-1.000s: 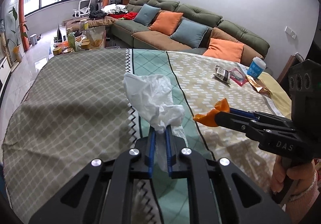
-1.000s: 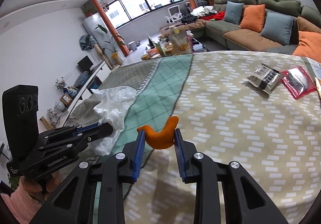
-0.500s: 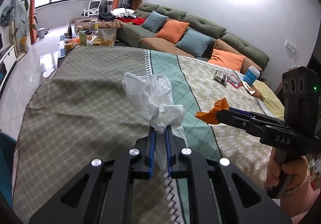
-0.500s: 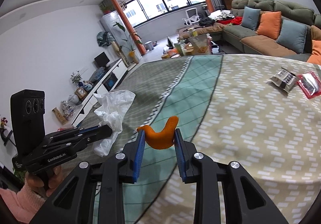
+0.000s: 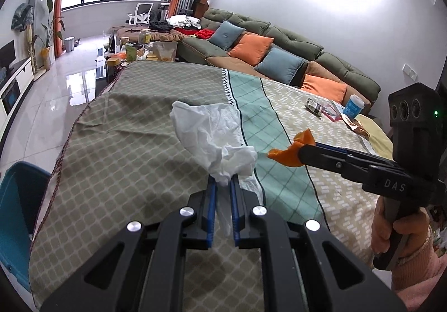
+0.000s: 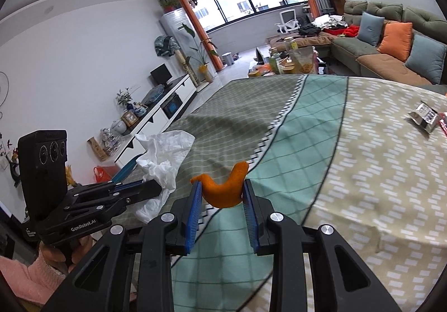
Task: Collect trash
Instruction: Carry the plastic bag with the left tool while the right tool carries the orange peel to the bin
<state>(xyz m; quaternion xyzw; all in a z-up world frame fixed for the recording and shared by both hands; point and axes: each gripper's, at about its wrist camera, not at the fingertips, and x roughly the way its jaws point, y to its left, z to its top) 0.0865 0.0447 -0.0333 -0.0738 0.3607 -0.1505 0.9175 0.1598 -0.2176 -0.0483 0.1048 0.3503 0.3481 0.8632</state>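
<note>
My left gripper [image 5: 222, 182] is shut on a crumpled white plastic bag [image 5: 212, 136] and holds it above the patterned tablecloth [image 5: 125, 150]. My right gripper [image 6: 221, 186] is shut on a curved piece of orange peel [image 6: 225, 189]. In the left wrist view the right gripper [image 5: 299, 151] sits just right of the bag, with the peel [image 5: 290, 151] at its tip. In the right wrist view the left gripper [image 6: 156, 186] and bag [image 6: 164, 155] are at the left. A blue bin [image 5: 16, 217] stands off the table's left edge.
At the table's far right lie a silver wrapper [image 5: 315, 106], a red packet [image 5: 332, 112], a blue-and-white cup [image 5: 354, 106] and a brown wrapper [image 5: 356, 123]. A sofa with cushions [image 5: 268, 49] stands behind. A cluttered coffee table [image 5: 134, 52] is beyond the far edge.
Both grippers have swung left across the table, still holding the bag and the peel. The blue bin has come into the left wrist view at the lower left.
</note>
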